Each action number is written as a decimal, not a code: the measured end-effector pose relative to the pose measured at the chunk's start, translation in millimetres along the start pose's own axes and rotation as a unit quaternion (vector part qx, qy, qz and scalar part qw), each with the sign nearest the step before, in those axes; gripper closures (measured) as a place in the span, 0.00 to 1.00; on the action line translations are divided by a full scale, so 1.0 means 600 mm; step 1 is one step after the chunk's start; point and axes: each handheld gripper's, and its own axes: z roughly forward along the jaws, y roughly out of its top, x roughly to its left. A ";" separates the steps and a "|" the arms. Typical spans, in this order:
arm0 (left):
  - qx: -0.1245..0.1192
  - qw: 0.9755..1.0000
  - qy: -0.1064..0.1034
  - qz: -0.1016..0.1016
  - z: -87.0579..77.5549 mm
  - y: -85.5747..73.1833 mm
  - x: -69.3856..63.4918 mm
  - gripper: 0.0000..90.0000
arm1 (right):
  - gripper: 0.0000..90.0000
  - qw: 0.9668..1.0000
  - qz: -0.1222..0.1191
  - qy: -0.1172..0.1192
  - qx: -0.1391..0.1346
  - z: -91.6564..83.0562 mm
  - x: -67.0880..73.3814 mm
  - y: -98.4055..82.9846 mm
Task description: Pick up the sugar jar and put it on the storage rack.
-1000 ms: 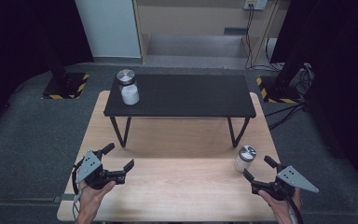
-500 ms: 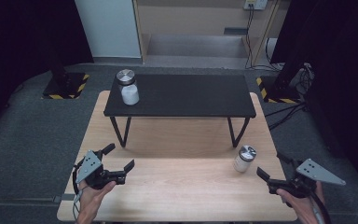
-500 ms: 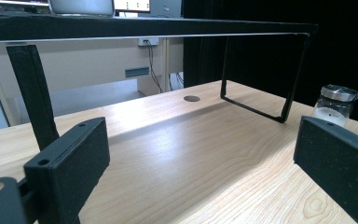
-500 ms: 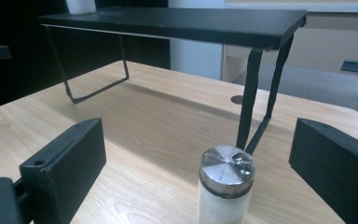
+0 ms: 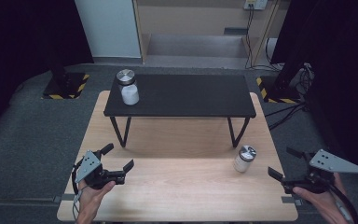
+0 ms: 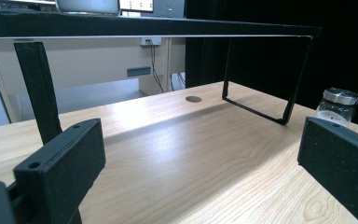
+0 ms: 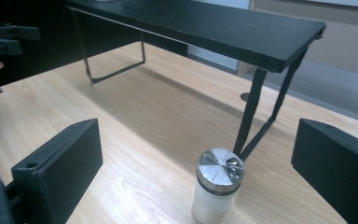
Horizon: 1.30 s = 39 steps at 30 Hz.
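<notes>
Jars, metal-lidded, white contents: two. One upper left of high view, on black shelf; other lower right, on wooden table.
Black shelf: one.
Wooden table: one.
Grippers: two, left gripper lower left, right gripper lower right.

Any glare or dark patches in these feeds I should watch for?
High view: surroundings nearly black; the shelf shadows the table beneath it. Left gripper view: bright sheen across the wood, backdrop black on the right. Right gripper view: the jar lid glints; everything stays sharp.
</notes>
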 end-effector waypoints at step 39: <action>0.003 1.000 -0.008 0.004 0.001 -0.001 0.000 0.00 | 0.03 0.996 -0.032 0.036 0.069 0.102 -0.066 -0.018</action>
